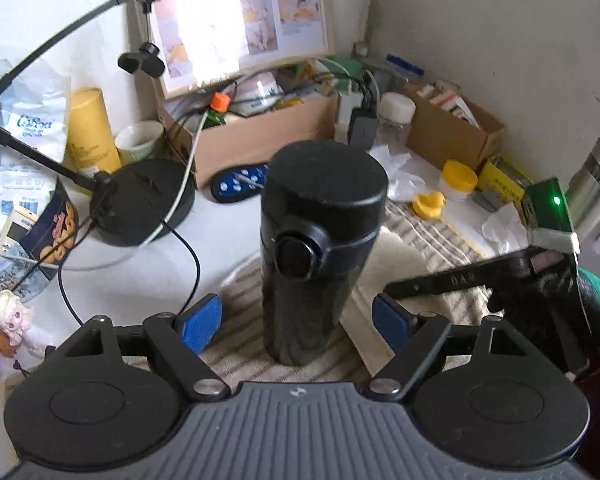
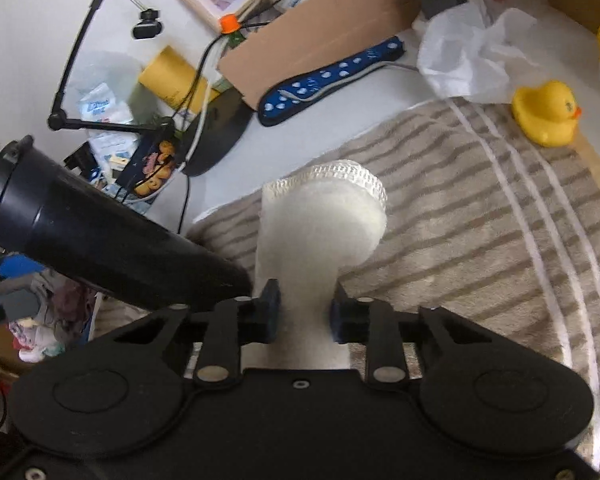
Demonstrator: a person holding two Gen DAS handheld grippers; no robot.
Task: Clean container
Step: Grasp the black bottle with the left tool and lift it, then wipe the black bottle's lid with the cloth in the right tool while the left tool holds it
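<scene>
While the right hand-held gripper (image 2: 302, 312) pinches a white cloth (image 2: 324, 216) ready for wiping, the left hand-held gripper (image 1: 298, 316) stands spread around the black flask (image 1: 320, 240), likely to steady it.

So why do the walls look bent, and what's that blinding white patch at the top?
Left wrist view: the fisheye lens bows the lamp arm and corners; daylight glare washes out the framed poster; the black flask stays fairly sharp. Right wrist view: the same flask leans from distortion, and the white cloth looks soft and overexposed.
</scene>
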